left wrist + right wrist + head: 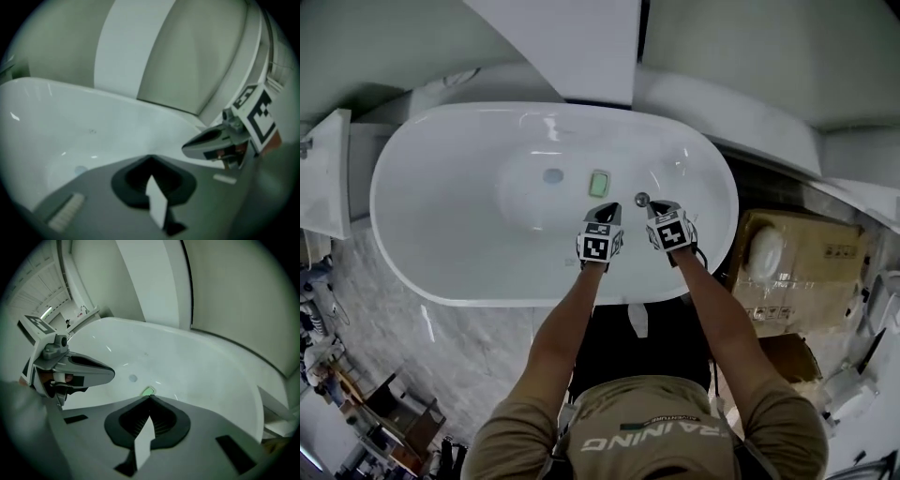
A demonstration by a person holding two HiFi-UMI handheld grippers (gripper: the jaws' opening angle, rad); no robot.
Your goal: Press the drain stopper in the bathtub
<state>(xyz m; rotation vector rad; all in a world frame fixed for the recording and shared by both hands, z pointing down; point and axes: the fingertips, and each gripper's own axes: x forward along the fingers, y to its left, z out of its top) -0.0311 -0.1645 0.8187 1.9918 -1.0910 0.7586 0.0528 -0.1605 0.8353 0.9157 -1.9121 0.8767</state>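
Observation:
A white oval bathtub (441, 253) fills the head view. Its round, pale blue drain stopper (553, 175) sits in the tub floor left of centre, and shows in the right gripper view (133, 378) and faintly in the left gripper view (80, 169). A green rectangular piece (599, 183) lies just right of it. My left gripper (605, 209) and right gripper (661, 206) hang side by side above the tub's near inner wall, both shut and empty. The stopper lies ahead and to the left of both. A small round metal knob (642, 199) sits between the two grippers.
A cardboard box (811, 272) holding a white basin stands right of the tub. A white panel (581, 47) rises behind the tub's far rim, and a white cabinet (328, 173) is at its left end. Marble floor (441, 347) lies in front.

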